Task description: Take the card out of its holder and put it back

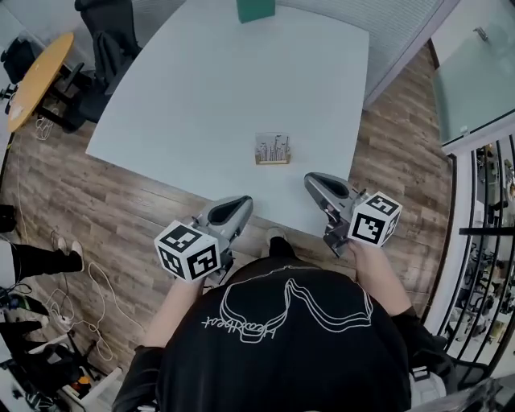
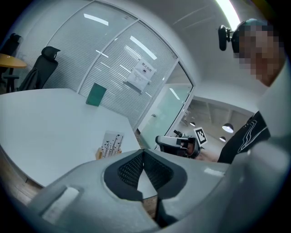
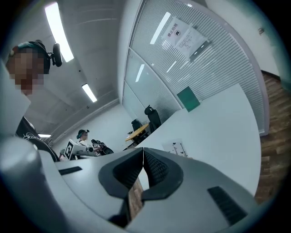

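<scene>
A white card [image 1: 273,147] printed with dark figures stands upright in a small wooden holder [image 1: 272,161] near the front edge of the white table [image 1: 209,88]. The card [image 2: 112,143] shows again in the left gripper view, and the card [image 3: 178,148] peeks over the jaw in the right gripper view. My left gripper [image 1: 241,203] hovers at the table's front edge, left of the holder, jaws shut on nothing. My right gripper [image 1: 311,180] hangs just right of and below the holder, also shut and empty. Neither touches the card.
A green box [image 1: 256,10] stands at the table's far edge. Black office chairs [image 1: 109,32] and a yellow round table [image 1: 36,76] are at the far left. Cables lie on the wooden floor [image 1: 72,217] at left. A glass wall and railing [image 1: 483,161] run along the right.
</scene>
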### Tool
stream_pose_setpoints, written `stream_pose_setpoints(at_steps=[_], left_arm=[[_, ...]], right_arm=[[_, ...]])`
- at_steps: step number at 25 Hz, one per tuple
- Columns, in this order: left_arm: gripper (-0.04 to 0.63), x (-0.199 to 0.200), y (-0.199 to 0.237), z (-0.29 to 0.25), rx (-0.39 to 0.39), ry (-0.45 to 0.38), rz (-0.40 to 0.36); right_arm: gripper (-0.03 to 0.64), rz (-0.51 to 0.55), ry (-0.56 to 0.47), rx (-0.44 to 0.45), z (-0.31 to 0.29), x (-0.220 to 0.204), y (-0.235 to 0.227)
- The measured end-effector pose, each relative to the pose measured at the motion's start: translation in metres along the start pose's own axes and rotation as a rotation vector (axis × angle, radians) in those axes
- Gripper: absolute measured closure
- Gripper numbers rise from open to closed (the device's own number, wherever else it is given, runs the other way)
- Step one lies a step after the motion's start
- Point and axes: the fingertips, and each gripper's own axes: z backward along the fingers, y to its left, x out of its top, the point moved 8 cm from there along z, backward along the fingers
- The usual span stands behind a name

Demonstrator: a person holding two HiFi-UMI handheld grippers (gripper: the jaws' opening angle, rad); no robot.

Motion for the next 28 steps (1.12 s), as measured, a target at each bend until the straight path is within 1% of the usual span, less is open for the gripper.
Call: stream_pose_setpoints(at_steps=[4,8,12,16,18,21,25,28], left_arm=[[0.581,0.011,0.017,-0.024,0.032,0.000,0.030],[0.581,0.020,0.029,-0.043,0.051,0.011,0.052],[0.581,0.023,0.044,-0.054,0.079,0.025,0.075],[0.581,0.017,0.055,-0.062,0.101,0.047,0.102],[0.581,0.014,0.058,-0.063,0.109,0.060,0.111],[0.581,0.009,0.065,-0.064,0.121,0.067,0.128],[0.581,0.000,0.075,-0.065,0.139,0.074,0.147],[0.581,-0.004,0.081,-0.063,0.146,0.080,0.160]], right_arm=[[0.604,-0.009,0.021,0.002,-0.019,0.013,-0.034],[0.566,0.018,0.074,0.007,-0.037,0.024,-0.066],[0.531,0.072,0.109,0.043,-0.058,0.029,-0.091],[0.520,0.155,0.159,0.079,-0.078,0.028,-0.109],[0.517,0.200,0.169,0.105,-0.088,0.027,-0.116],[0.509,0.266,0.167,0.167,-0.101,0.024,-0.126],[0.495,0.305,0.169,0.240,-0.116,0.019,-0.137],[0.504,0.340,0.182,0.278,-0.127,0.013,-0.138]])
